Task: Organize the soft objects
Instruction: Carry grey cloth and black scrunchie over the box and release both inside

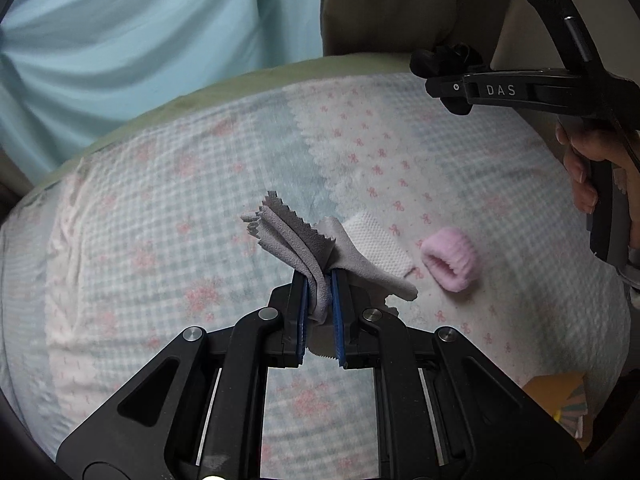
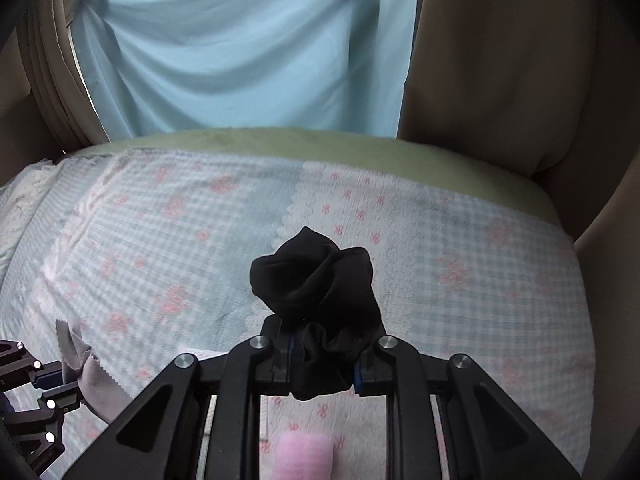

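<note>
Left wrist view: the left gripper (image 1: 320, 300) is clamped on a grey cloth (image 1: 298, 240), lifted above a checked bed (image 1: 160, 200). A pink wristband (image 1: 450, 264) and white pad (image 1: 378, 246) lie beyond.

Right wrist view: the right gripper (image 2: 322, 354) pinches a bunched black cloth (image 2: 316, 280) above the bed.

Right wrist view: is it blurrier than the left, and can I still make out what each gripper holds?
Right wrist view: bedspread smeared by motion blur, black cloth sharp but nearly detail-less in the dim light. Left wrist view: crisper, grey cloth and its zigzag edge clear; both views bow at the edges.
</note>
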A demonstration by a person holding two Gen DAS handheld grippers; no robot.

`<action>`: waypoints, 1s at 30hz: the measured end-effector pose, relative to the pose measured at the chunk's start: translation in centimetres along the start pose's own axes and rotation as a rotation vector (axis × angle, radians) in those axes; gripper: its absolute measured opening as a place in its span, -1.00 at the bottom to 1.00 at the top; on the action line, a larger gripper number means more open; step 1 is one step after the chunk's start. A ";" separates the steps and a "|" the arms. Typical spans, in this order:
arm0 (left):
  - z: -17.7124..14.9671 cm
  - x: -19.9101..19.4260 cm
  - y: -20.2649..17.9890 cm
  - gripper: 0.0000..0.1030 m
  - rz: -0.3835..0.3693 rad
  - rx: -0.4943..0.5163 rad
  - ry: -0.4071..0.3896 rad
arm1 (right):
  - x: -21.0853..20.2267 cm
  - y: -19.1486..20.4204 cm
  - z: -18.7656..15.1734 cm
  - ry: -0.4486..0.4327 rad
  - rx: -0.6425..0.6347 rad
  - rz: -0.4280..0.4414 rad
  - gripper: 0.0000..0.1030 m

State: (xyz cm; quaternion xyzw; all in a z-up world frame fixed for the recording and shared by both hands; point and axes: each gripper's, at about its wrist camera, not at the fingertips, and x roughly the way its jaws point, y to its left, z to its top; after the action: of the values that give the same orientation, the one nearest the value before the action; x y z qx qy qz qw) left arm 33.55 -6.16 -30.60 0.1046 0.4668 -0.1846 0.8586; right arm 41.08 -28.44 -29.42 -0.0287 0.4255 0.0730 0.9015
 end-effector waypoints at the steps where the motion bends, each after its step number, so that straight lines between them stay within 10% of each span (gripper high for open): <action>1: 0.2 -1.0 -0.3 -0.82 -0.001 -0.005 -0.003 | -1.5 0.0 0.1 -0.011 0.005 0.002 -0.65; 15: -2.6 -17.8 -5.4 -0.82 0.032 -0.086 -0.077 | -20.8 1.7 -2.6 -0.072 0.024 0.046 -0.65; 30: -12.4 -26.0 -9.5 -0.82 0.016 -0.140 -0.046 | -33.0 6.0 -14.9 -0.002 0.074 0.033 -0.65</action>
State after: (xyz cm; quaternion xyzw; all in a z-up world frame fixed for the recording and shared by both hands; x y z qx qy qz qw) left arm 7.25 -4.75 -15.58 0.0438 0.4576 -0.1469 0.8758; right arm 8.06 -27.78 -13.41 0.0118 0.4273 0.0720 0.9012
